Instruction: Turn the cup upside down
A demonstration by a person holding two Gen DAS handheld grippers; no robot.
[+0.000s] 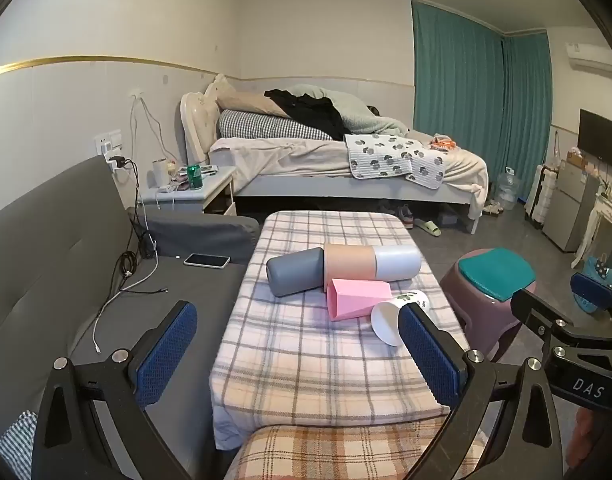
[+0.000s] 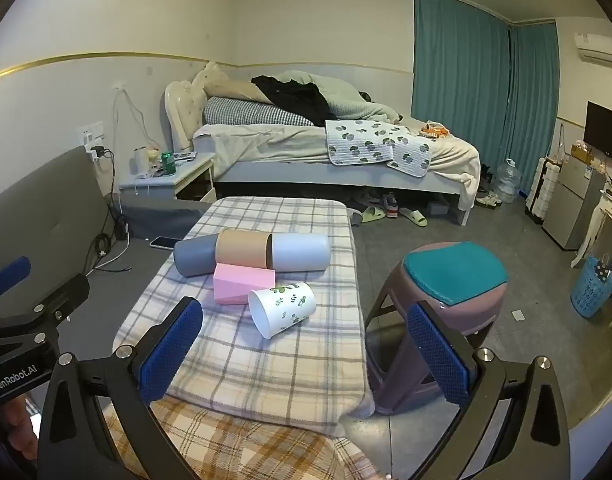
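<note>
A white paper cup printed with green leaves (image 2: pixel 282 309) is seen lying on its side on a low table covered with a pink-and-grey checked cloth (image 2: pixel 266 368), its open mouth turned toward the cameras and to the left. Its side is touched by a pink wedge-shaped block (image 2: pixel 242 282), which lies just behind it. Behind the block, three cylinders are laid end to end in a row: a grey plastic cylinder (image 2: pixel 194 256), a tan cylinder (image 2: pixel 244 249) and a pale lavender cylinder (image 2: pixel 302 252).

The left gripper (image 1: pixel 298 352) is held above the near part of the table with its blue-padded fingers spread wide; nothing is gripped between them. In the left wrist view, part of the cup (image 1: pixel 389 316) is hidden behind the right-hand pad.

The right gripper (image 2: pixel 306 354) is likewise held wide open and empty, well short of the cup, which is framed between its fingers. One pad is seen over the cloth, the other over a mauve plastic stool topped with a teal cushion (image 2: pixel 453 276), which stands on the floor just beside the table.

A grey sofa (image 1: pixel 66 248) with a white phone (image 1: pixel 206 260) on it is placed to the left of the table, and an unmade bed (image 1: pixel 325 152) stands beyond.
</note>
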